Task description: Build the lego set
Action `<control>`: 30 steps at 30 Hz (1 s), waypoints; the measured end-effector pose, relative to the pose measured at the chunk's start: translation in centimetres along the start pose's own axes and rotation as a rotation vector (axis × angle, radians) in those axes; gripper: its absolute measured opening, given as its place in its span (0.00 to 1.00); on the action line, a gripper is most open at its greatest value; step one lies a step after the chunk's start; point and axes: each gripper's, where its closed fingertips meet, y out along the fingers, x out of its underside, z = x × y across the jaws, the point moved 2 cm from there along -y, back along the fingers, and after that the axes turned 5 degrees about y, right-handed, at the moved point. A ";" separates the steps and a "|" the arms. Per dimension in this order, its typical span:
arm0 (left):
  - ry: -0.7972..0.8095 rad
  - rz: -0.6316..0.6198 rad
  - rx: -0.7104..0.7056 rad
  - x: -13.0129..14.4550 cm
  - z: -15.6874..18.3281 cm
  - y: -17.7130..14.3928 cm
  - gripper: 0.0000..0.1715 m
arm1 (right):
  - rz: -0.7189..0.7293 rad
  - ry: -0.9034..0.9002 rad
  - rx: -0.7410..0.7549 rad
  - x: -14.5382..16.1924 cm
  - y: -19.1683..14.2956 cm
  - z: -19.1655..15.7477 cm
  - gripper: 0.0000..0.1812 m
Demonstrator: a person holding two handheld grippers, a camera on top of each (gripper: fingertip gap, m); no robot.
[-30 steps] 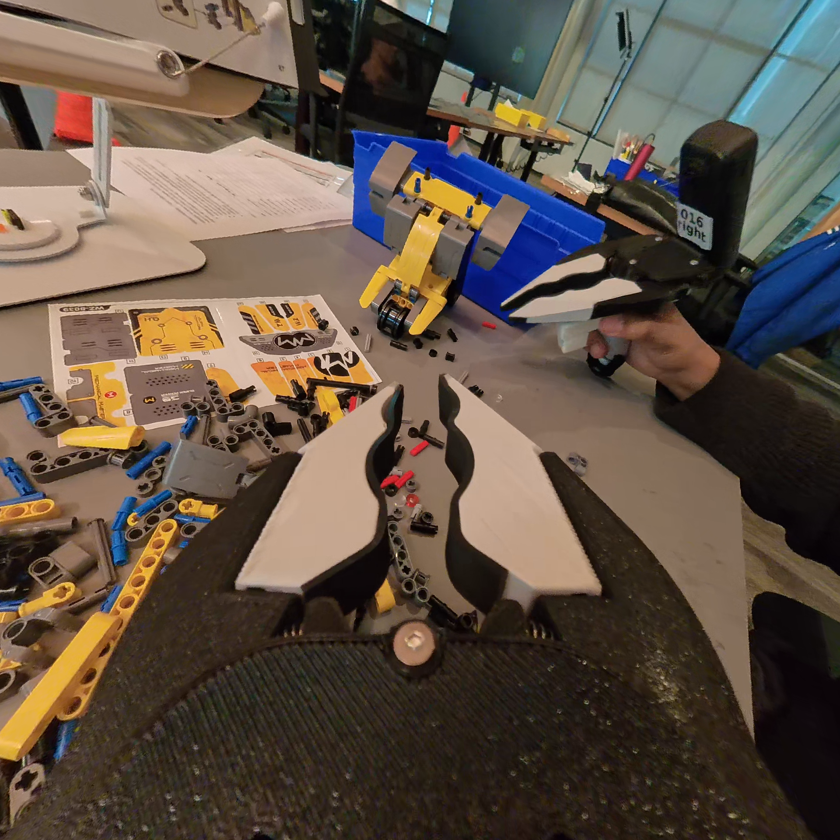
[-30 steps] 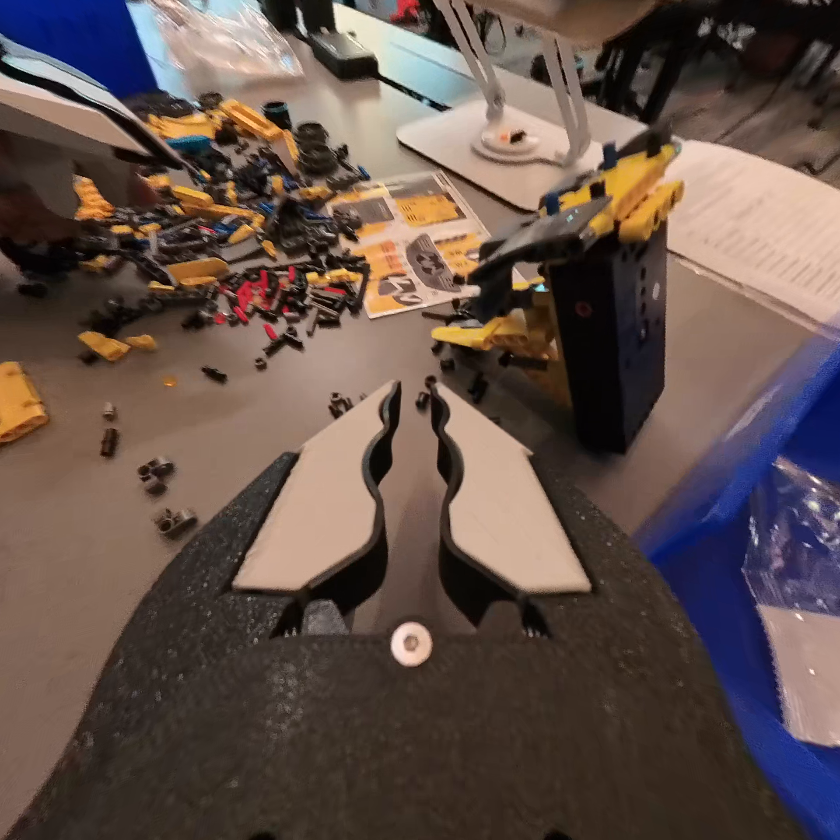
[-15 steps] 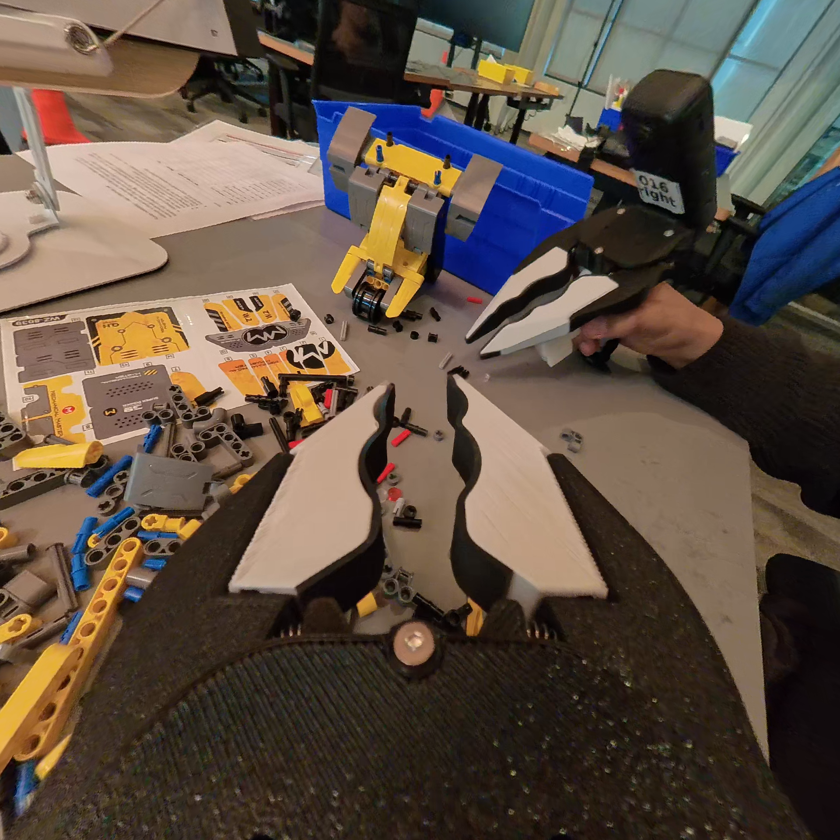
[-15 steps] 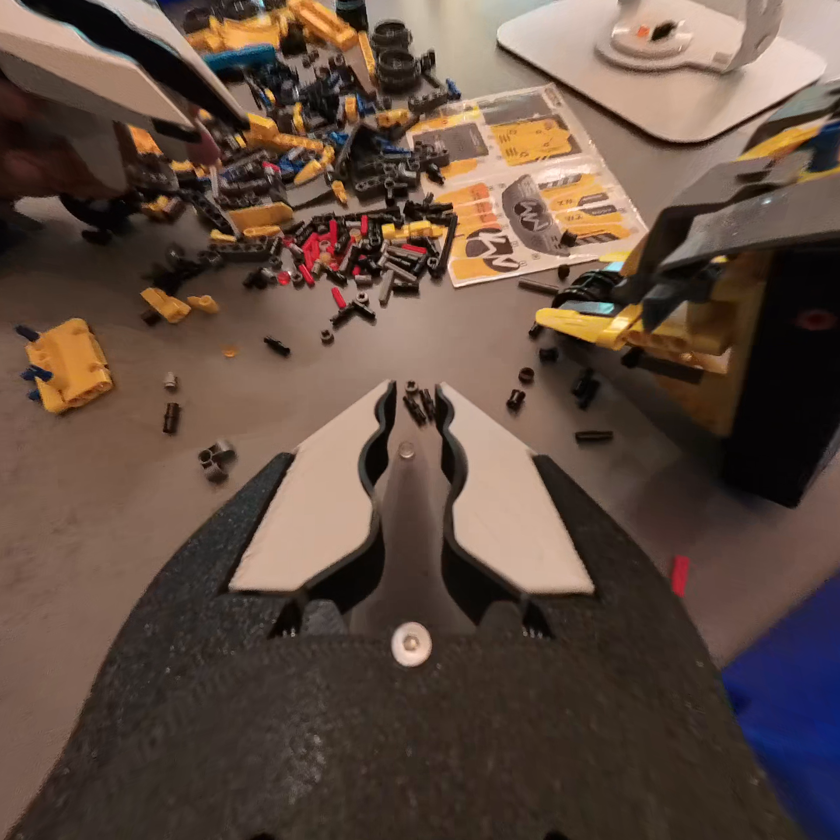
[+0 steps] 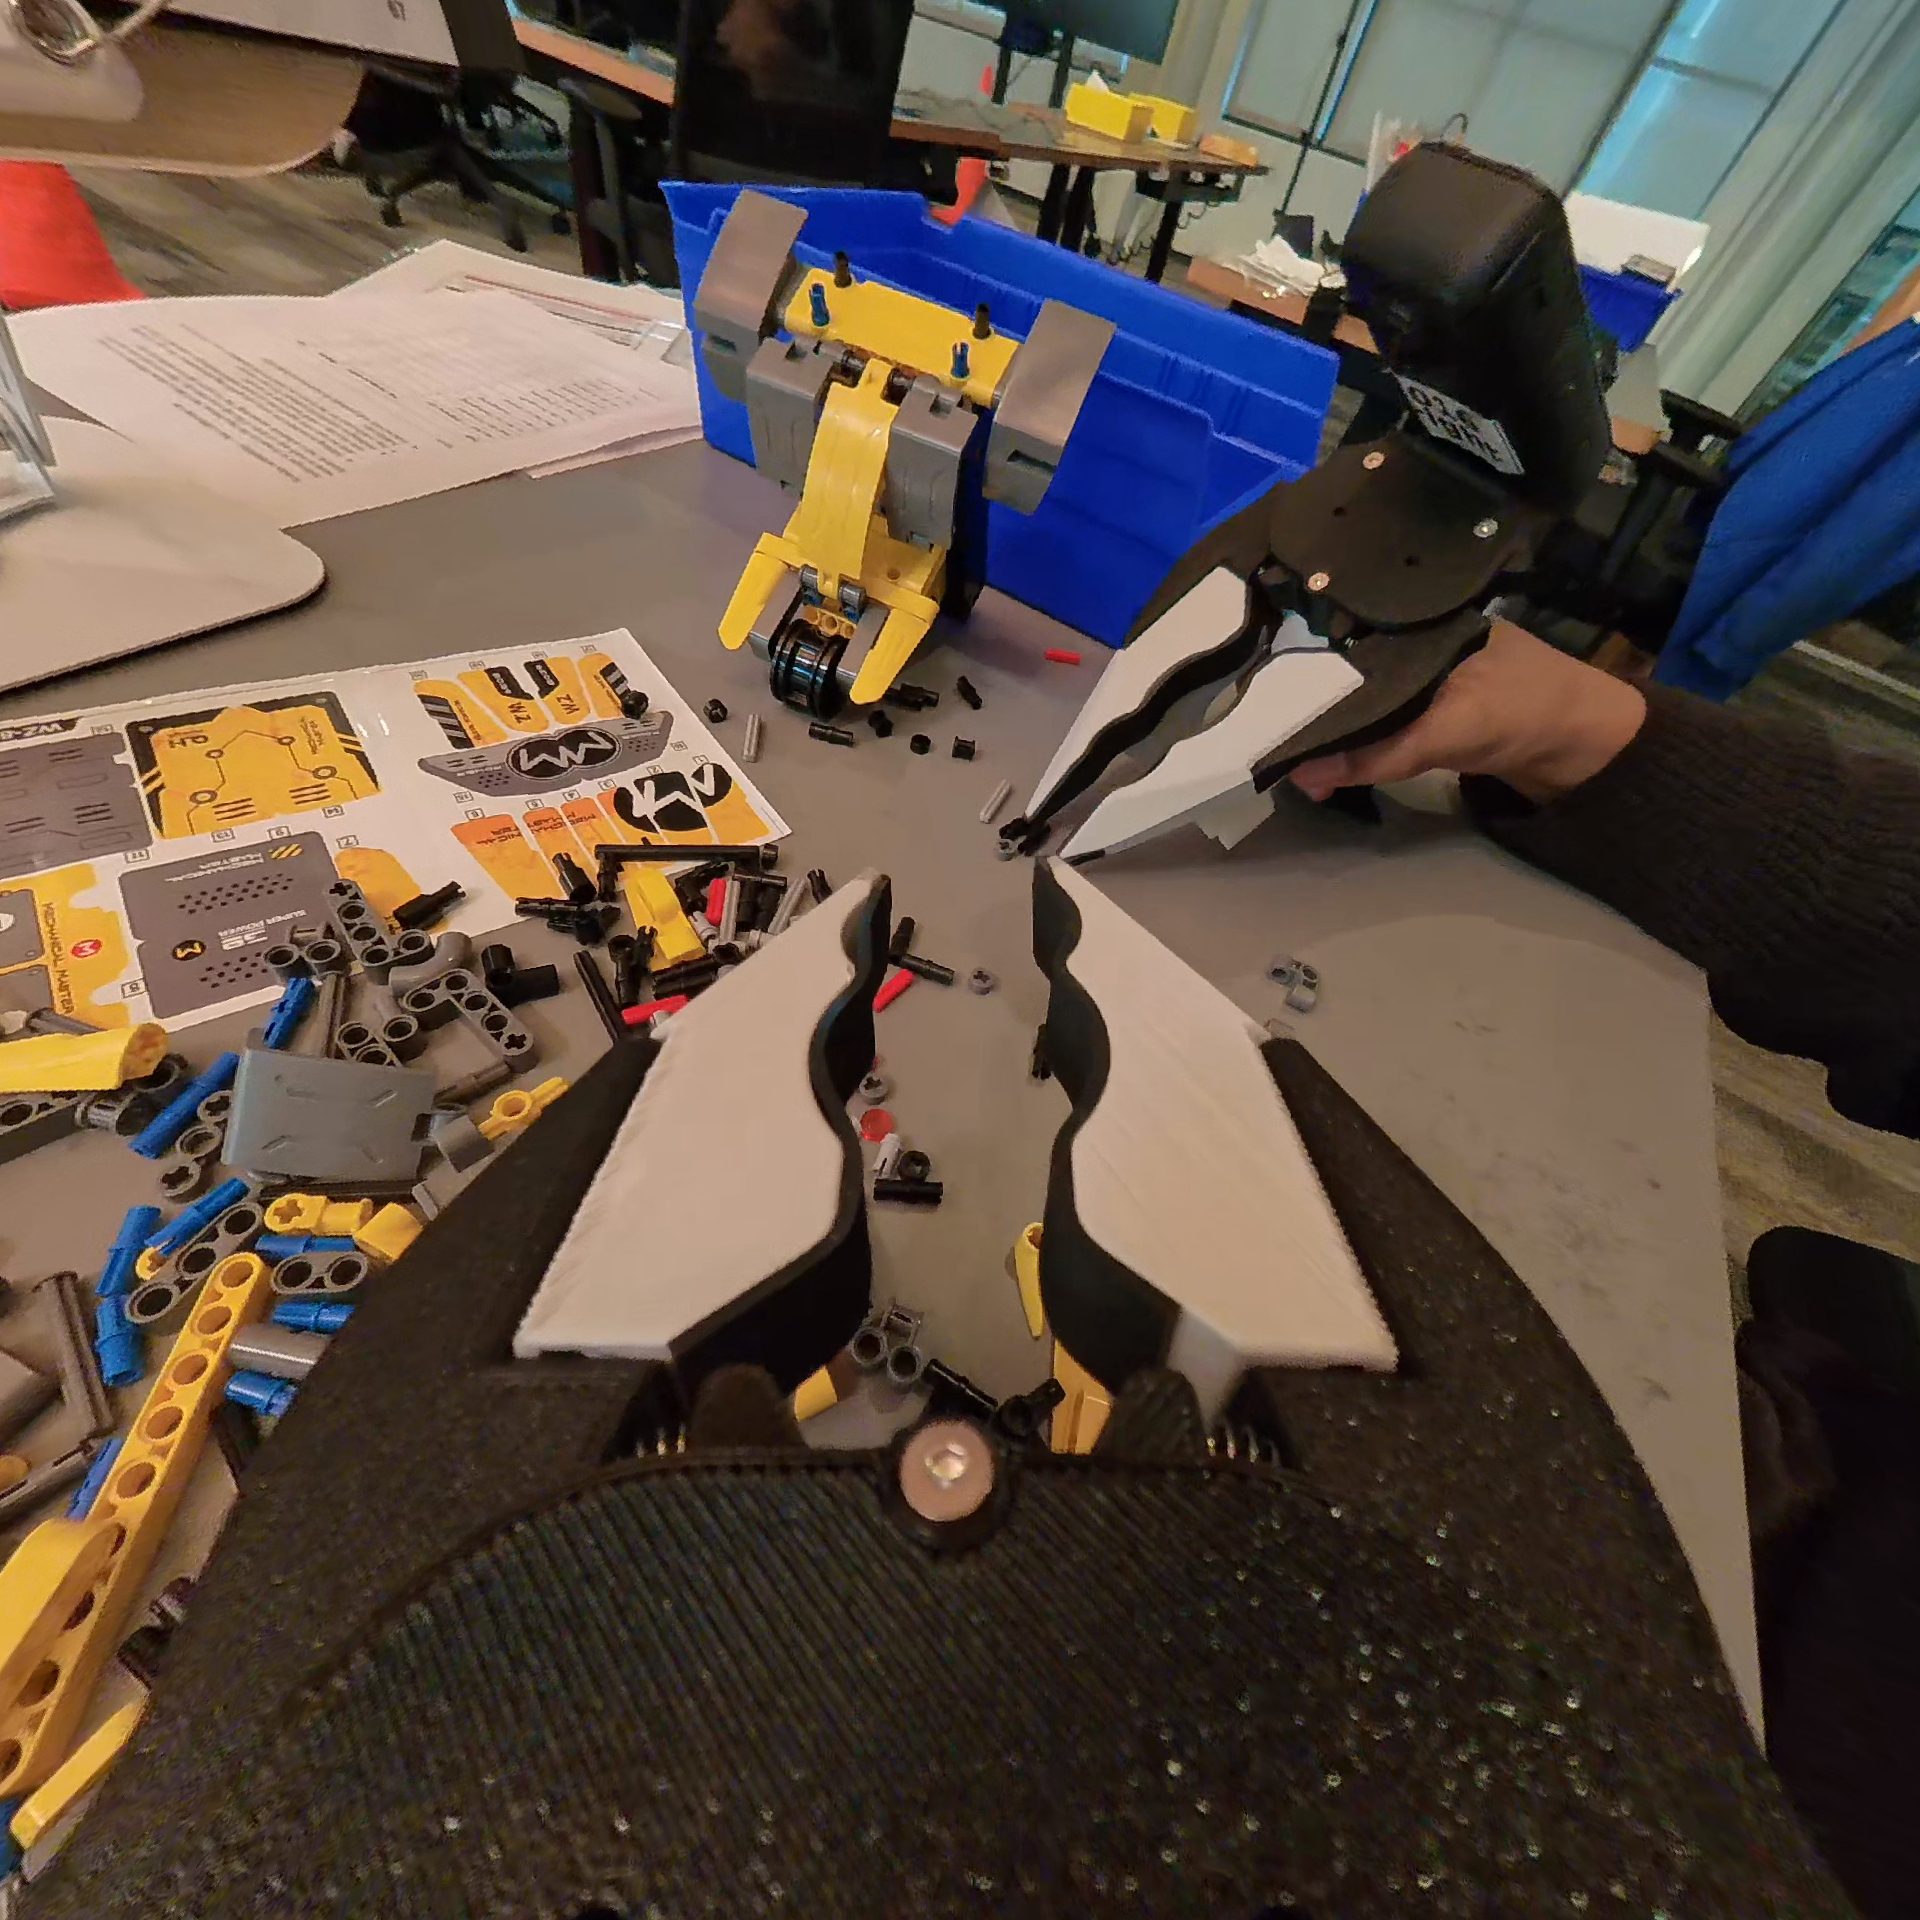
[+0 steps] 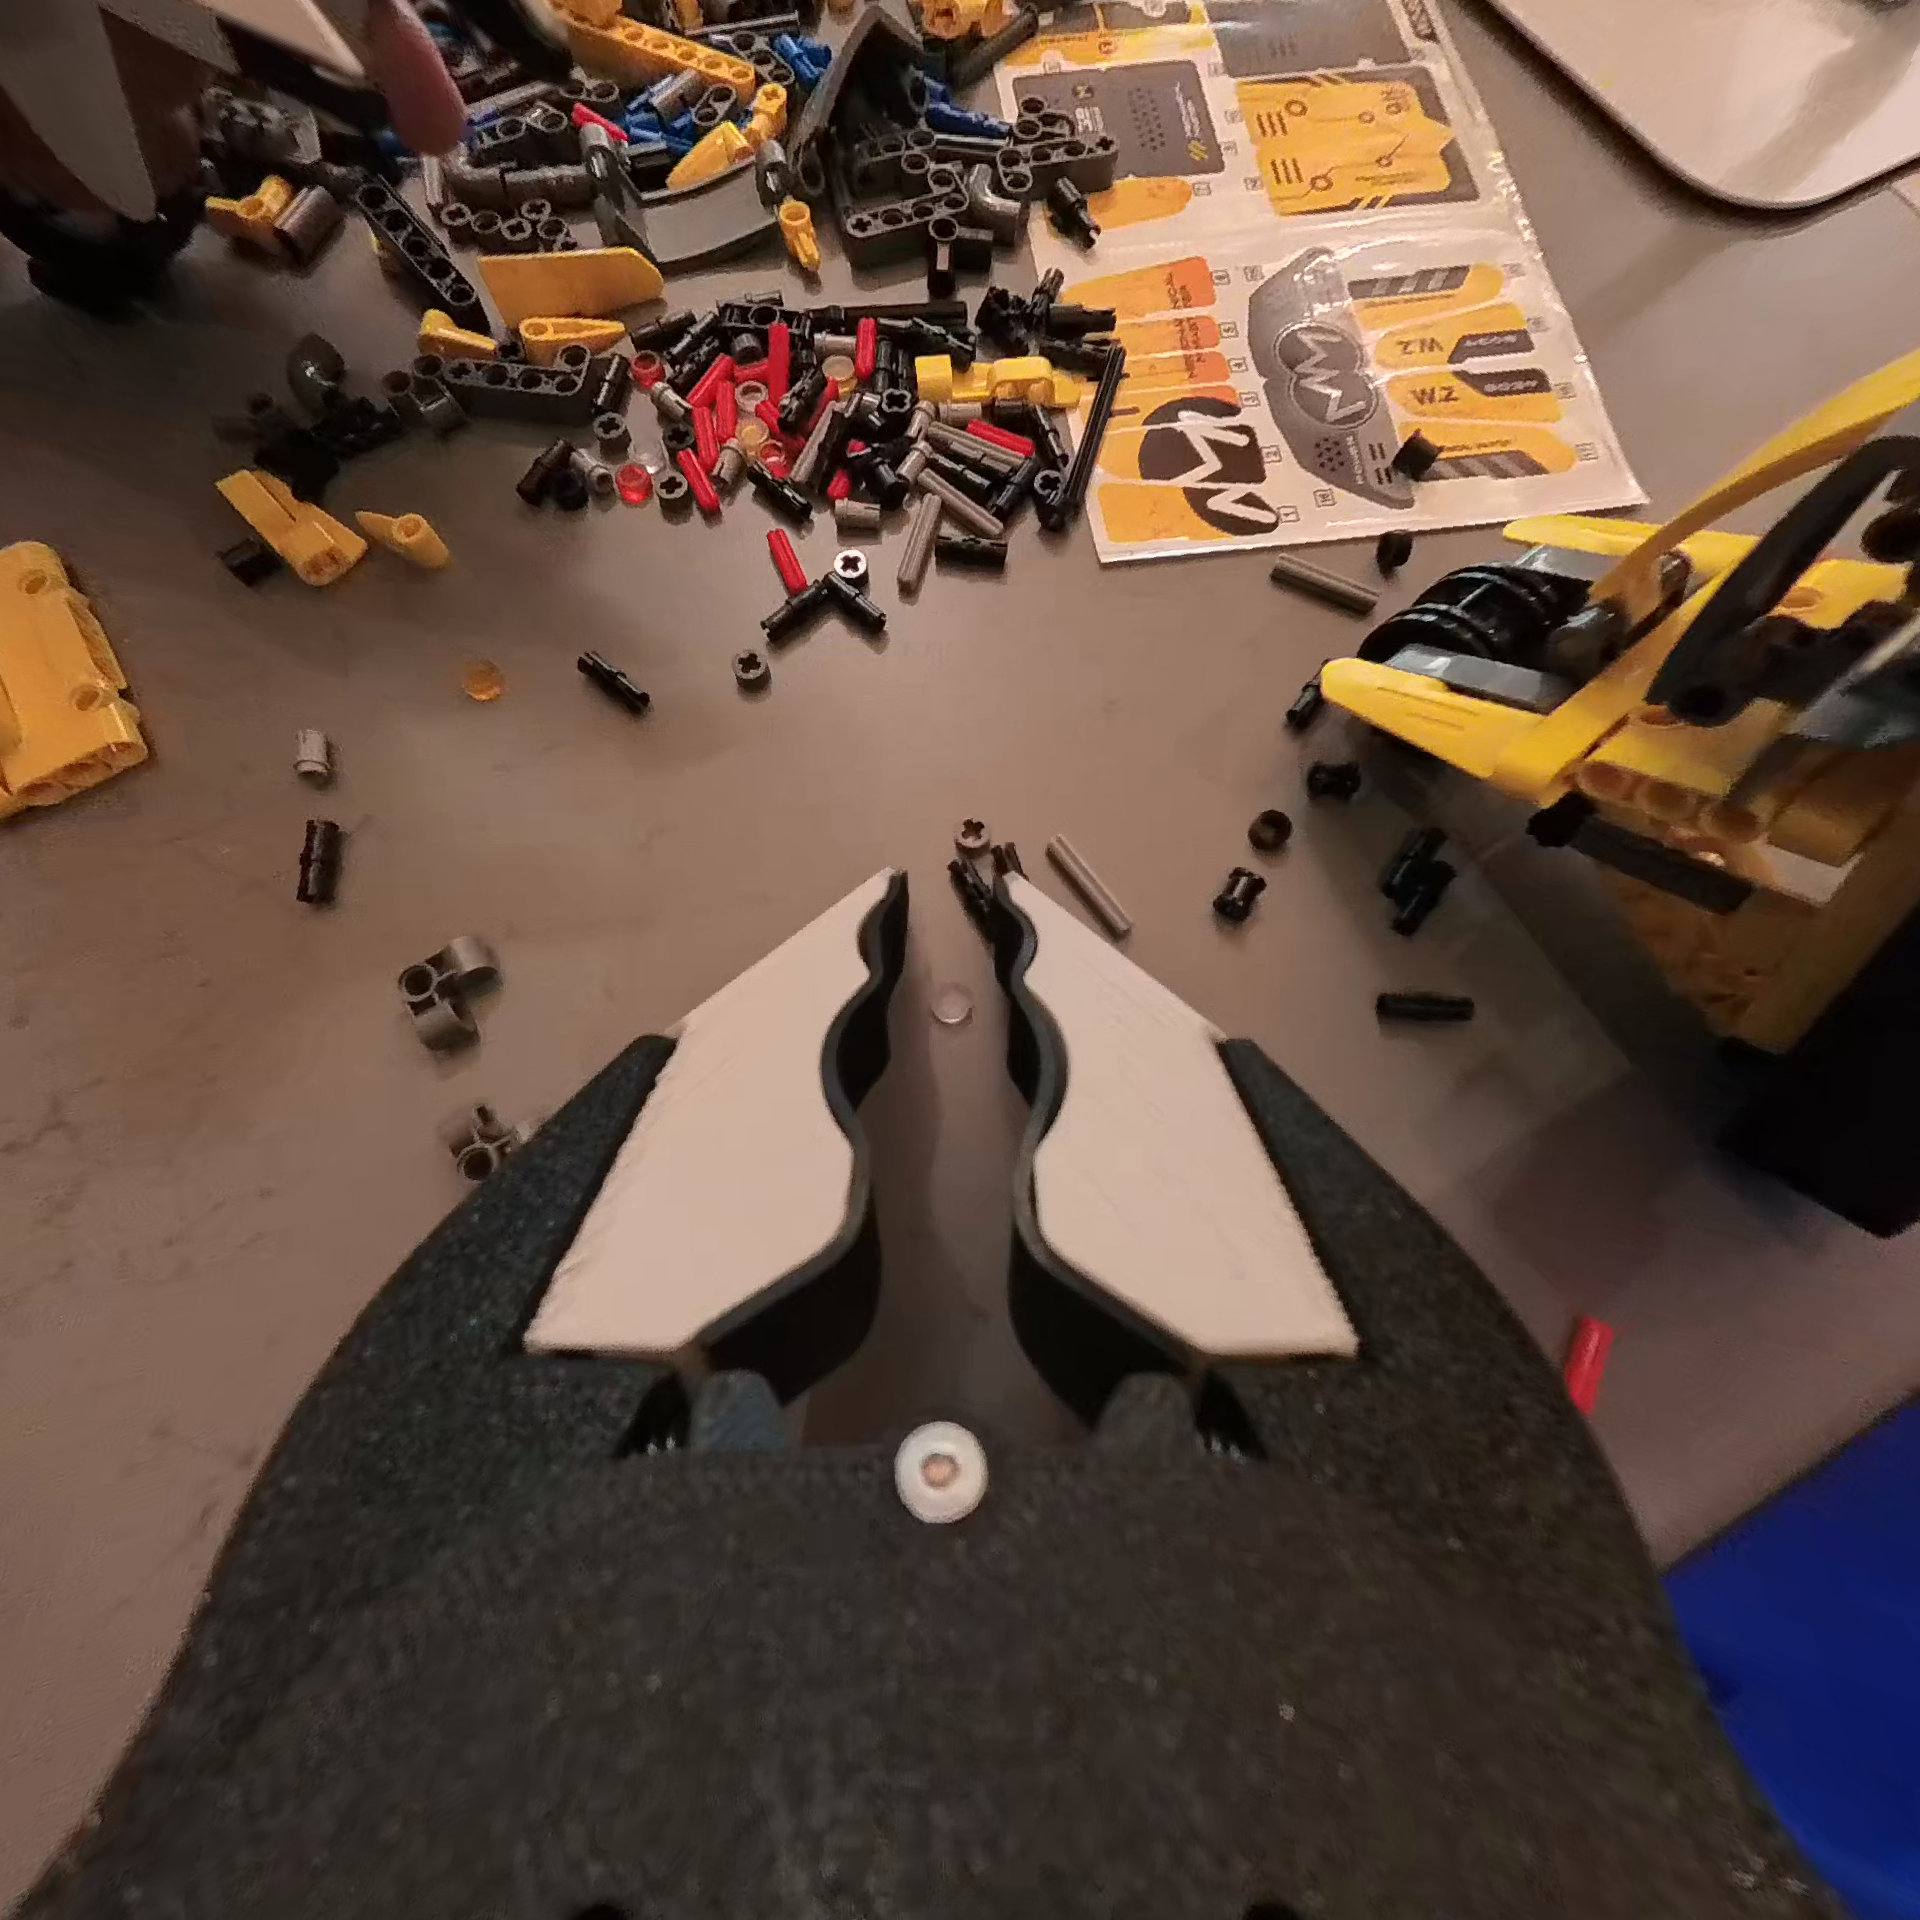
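Observation:
A partly built yellow and grey model [image 5: 862, 499] stands against a blue bin [image 5: 1143, 416]; it also shows in the right wrist view [image 6: 1662, 748]. My right gripper [image 6: 948, 883] is low over the table and slightly open. A small black pin [image 6: 971, 883] lies between its tips, against the right finger. A grey bush [image 6: 974, 834] and a grey axle [image 6: 1086, 886] lie just beyond. The right gripper [image 5: 1029, 831] also shows in the left wrist view, tips down at the pin. My left gripper [image 5: 961, 878] is open and empty above scattered small parts [image 5: 894, 1143].
A pile of loose yellow, black, grey, blue and red parts [image 6: 831, 416] lies on the grey table beside a sticker sheet [image 6: 1330, 312]. A yellow sub-assembly [image 6: 52, 686] sits at the left. A lamp base [image 5: 135, 561] and papers [image 5: 364, 384] are at the back. My hands' fingertips stand some 12 cm from each other.
My right gripper has swung away from the model and come down to the table, its tips now around the small black pin. My left gripper has shifted slightly and stays open.

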 end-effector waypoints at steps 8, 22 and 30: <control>-0.021 0.033 0.002 -0.9 0.3 0.3 0.15 | -0.033 -0.018 0.008 0.3 0.3 0.1 0.06; 0.062 -0.033 0.024 0.2 1.7 1.4 0.17 | -0.029 -0.082 0.031 0.2 0.3 -0.6 0.15; 0.057 -0.036 0.029 0.3 1.8 1.5 0.17 | -0.035 -0.076 0.007 0.0 0.6 -1.2 0.05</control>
